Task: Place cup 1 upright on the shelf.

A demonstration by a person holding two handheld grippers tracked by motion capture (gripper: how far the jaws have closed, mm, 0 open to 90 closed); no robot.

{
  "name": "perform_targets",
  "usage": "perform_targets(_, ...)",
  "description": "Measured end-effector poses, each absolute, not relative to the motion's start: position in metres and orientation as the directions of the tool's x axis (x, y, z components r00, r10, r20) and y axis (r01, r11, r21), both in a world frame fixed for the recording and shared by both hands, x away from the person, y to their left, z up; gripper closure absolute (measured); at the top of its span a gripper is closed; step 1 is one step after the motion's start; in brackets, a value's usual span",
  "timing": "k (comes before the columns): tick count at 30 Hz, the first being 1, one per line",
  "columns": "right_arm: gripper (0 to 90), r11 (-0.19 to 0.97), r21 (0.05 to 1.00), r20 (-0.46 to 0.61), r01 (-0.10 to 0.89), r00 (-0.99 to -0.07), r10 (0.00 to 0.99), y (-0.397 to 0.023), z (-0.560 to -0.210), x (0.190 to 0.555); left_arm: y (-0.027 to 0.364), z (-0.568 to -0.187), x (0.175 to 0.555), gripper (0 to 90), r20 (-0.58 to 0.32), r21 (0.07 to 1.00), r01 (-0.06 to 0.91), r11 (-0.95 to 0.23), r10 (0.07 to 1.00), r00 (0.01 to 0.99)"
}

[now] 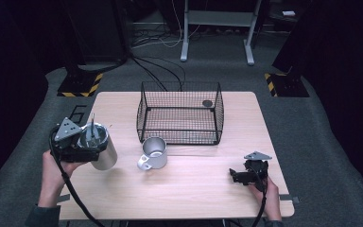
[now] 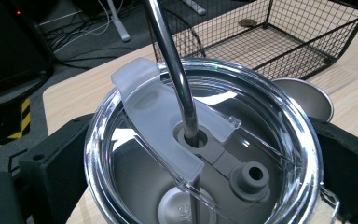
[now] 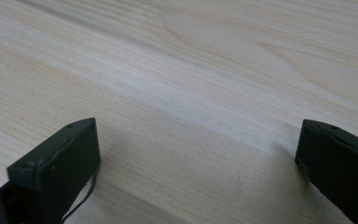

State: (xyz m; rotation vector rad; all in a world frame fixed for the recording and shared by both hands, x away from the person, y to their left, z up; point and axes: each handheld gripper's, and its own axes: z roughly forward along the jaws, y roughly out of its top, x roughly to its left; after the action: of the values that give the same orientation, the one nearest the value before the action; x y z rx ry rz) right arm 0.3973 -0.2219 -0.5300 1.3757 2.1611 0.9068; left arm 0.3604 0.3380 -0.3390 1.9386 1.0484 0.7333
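the left gripper [image 1: 87, 142] clasps a steel tumbler [image 1: 100, 146] between its two black jaws, one on each side of the rim, at the left edge of the wooden table [image 1: 194, 184]. the tumbler is lifted and tilted in the high view, its mouth turned toward the camera on the gripper. it is a round polished metal cup with a clear plastic lid [image 2: 205, 154], a frosted sliding tab across the lid and a shiny bent metal straw [image 2: 175, 70] through a grey ring. just beside it on the table stands a brushed metal mug [image 1: 153, 152] with a handle, and beyond that a black wire basket [image 1: 180, 113]. the right gripper [image 1: 238, 176] rests low over bare pale wood grain, jaws spread wide and grasping nothing.
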Motion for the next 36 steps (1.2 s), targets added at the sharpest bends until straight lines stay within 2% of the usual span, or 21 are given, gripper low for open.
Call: perform_targets(36, 0.0, 0.297, 0.716, -0.004, 0.631, -0.421, 0.907, -0.222, -0.530, 0.397, 0.310, -0.314, 0.401, 4.1, 0.116, 0.843, 0.384, -0.376, 0.825, 0.553)
